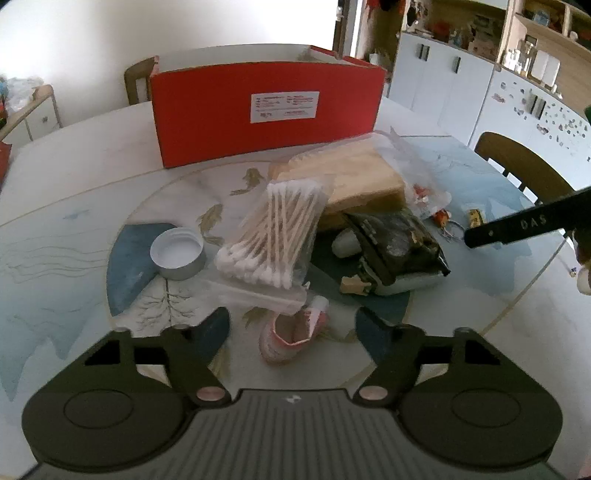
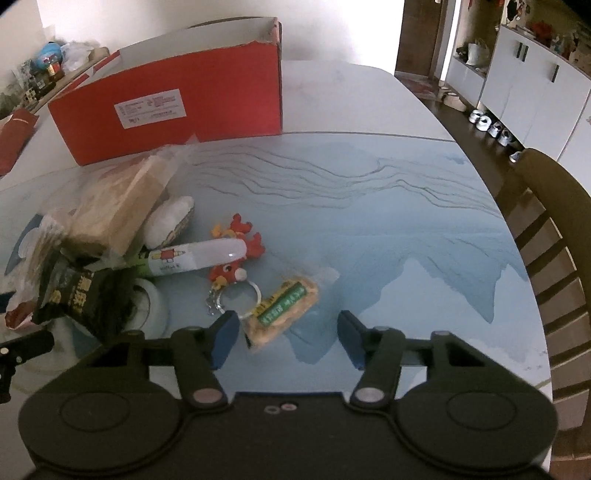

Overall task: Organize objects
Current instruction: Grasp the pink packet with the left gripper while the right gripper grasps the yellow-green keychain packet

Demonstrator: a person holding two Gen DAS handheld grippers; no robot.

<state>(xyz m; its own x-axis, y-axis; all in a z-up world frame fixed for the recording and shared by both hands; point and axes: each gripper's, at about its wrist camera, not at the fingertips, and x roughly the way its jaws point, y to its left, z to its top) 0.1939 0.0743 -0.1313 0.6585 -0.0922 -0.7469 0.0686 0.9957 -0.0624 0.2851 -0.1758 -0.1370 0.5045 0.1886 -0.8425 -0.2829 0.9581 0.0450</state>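
Jaws of left gripper [image 1: 291, 325] part-open around pink baby shoe [image 1: 291, 341], not gripping; right gripper [image 2: 282, 330] part-open, snack packet [image 2: 282, 308] between, untouched; red box [image 1: 266, 110] at 12 o'clock.

Dim fisheye views, blown-out backlight behind, edges warped

Ahead of the grippers, a pale table [image 2: 369, 92] with a blue landscape print meets a bright white wall [image 1: 92, 33]. Wooden chairs [image 2: 546, 229] stand to the right, with white cabinets [image 1: 461, 85] under wooden shelves [image 1: 535, 22] beyond, over dark floor [image 2: 465, 122].
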